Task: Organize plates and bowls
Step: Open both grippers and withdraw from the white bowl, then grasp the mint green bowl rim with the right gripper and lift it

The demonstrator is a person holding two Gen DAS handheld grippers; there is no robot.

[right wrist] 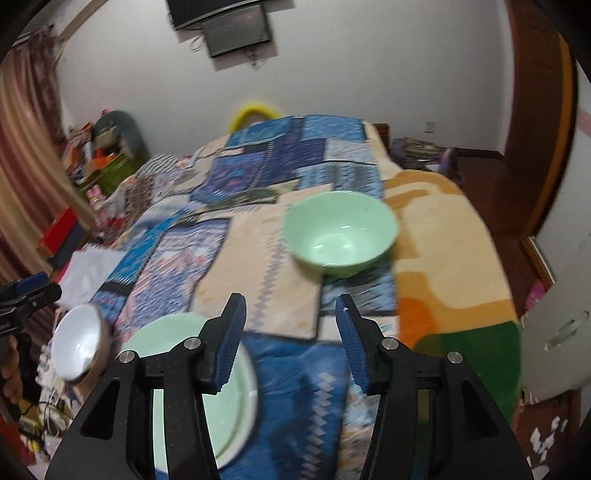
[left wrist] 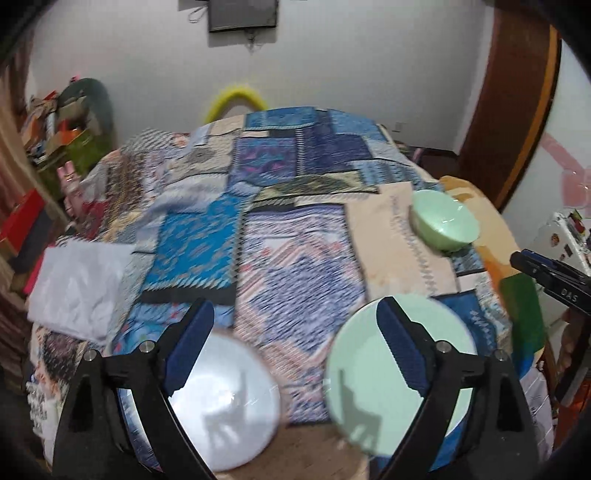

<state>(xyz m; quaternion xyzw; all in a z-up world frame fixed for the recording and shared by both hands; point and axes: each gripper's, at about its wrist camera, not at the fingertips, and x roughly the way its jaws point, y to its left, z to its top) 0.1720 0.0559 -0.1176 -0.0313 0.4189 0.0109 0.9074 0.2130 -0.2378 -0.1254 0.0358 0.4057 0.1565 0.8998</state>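
Fingers of the left gripper (left wrist: 295, 328) stood spread wide, with nothing between the blue pads. The left finger (left wrist: 192, 336) hung over the far rim of a white bowl (left wrist: 229, 402), and the right finger (left wrist: 399, 339) lay across a pale green plate (left wrist: 369, 376); whether either pad touched the dish under it could not be told. Bowl and plate sat side by side, apart, with a strip of patchwork quilt (left wrist: 291, 266) showing between them.

The right gripper (right wrist: 291, 321) was likewise open, its pads parted over bare quilt. Its left finger (right wrist: 231, 336) overlapped the right edge of the green plate (right wrist: 177, 336), again with contact unclear. Straight ahead, beyond the fingertips and well clear of them, a green bowl (right wrist: 340, 236) stood upright on a cream patch of the quilt, near the orange blanket (right wrist: 443, 236) that ran along the right side of the bed. The left wrist view placed that same bowl (left wrist: 443, 221) far off to the right, near the bed's edge.

The white bowl (right wrist: 77, 343) appeared at the left of the right wrist view, just beside the green plate. A crumpled white sheet (left wrist: 81, 284) lay on the quilt to the left. On the back wall hung a dark screen (right wrist: 236, 33).
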